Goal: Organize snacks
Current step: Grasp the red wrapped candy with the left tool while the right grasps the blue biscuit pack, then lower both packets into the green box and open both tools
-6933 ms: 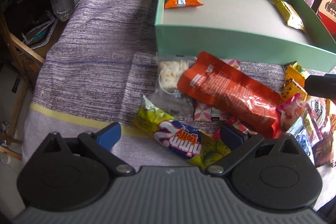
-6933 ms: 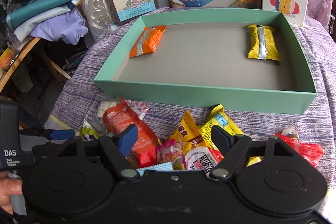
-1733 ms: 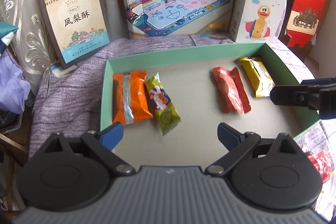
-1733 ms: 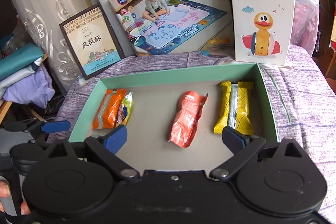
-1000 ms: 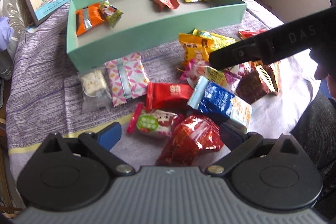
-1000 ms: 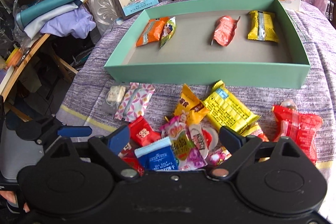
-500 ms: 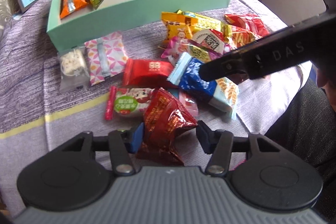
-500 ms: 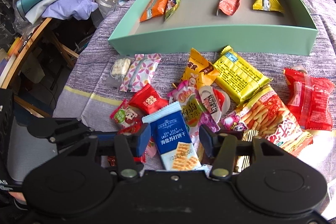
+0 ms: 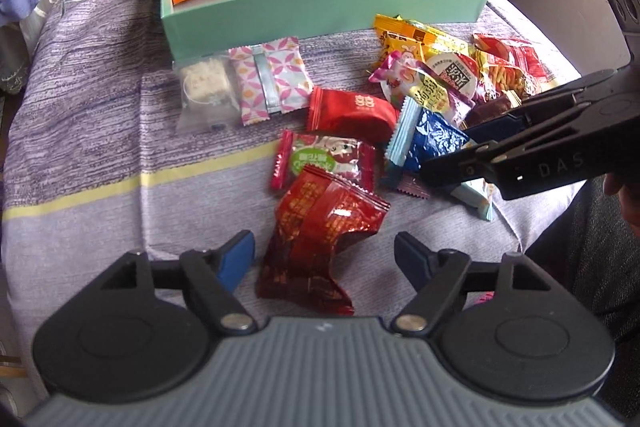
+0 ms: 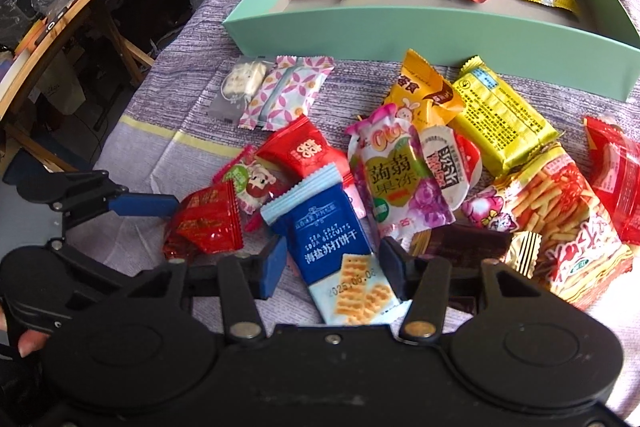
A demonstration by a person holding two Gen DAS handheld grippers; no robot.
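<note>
Black linkage arms with silver pivot screws and blue pads on the left gripper (image 9: 324, 253); same build, white "DAS" lettering, on the right gripper (image 10: 332, 263).

You see glossy, crinkled foil on the dark red snack packet (image 9: 320, 231), matt cardboard on the green box (image 9: 320, 7), coarse woven cloth (image 9: 88, 107) beneath, and matt black plastic on the left claw (image 9: 324, 251).

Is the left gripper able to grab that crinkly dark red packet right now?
Probably yes. The crinkly dark red packet lies between the left gripper's open fingers, which have just been opening. Nothing covers it.
</note>
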